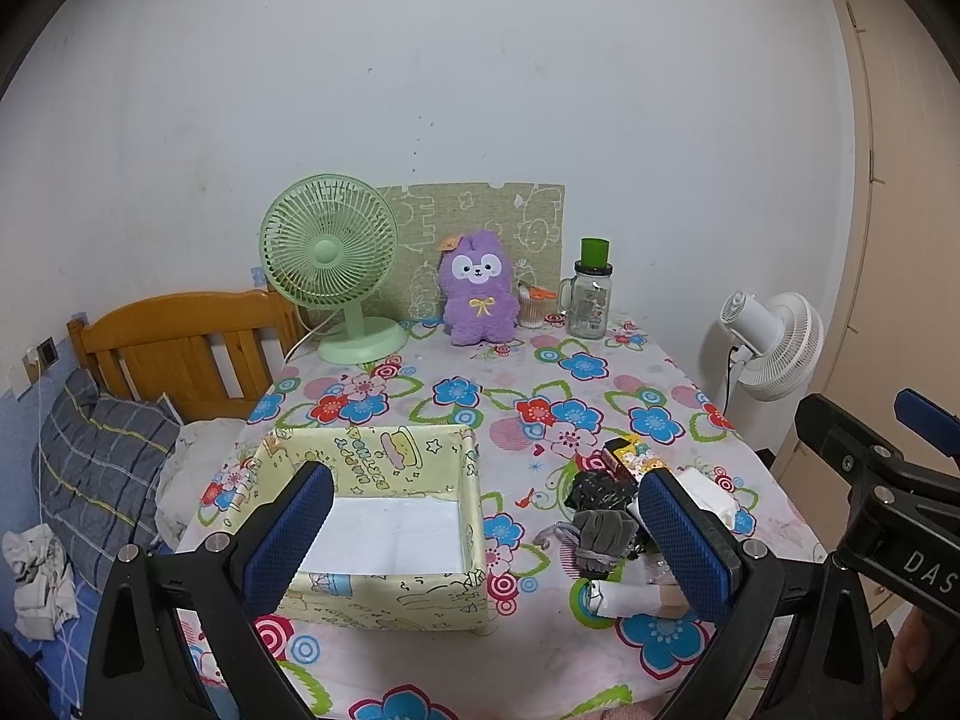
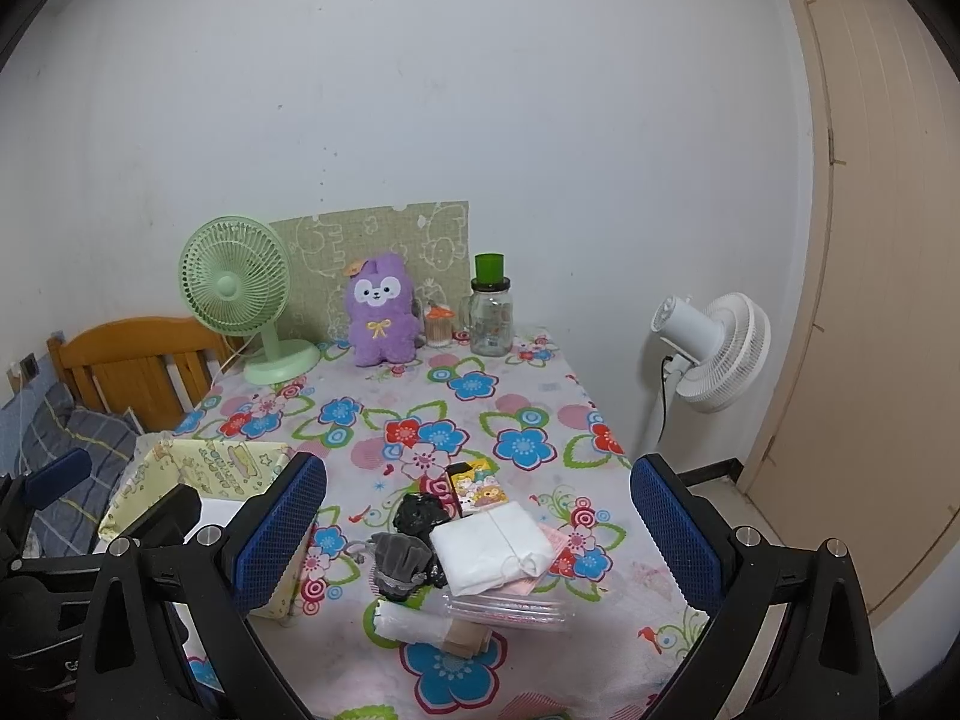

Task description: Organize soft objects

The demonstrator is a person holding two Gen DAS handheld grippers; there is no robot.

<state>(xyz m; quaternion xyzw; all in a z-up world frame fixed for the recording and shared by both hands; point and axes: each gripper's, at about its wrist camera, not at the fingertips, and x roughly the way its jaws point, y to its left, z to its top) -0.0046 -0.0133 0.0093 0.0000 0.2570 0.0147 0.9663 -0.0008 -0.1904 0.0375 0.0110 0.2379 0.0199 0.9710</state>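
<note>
Soft objects, seemingly crumpled cloth, beside square box; both tools released.

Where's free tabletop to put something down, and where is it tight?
Free: the wide middle of the floral tablecloth, between the back row (green fan, purple plush, glass jar) and the front. Also the near edge. Crowded: front right, the pile of soft items; front left, the yellow box, itself empty.

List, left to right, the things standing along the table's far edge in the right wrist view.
green desk fan → purple plush toy → small cup of sticks → glass jar with green lid
</note>
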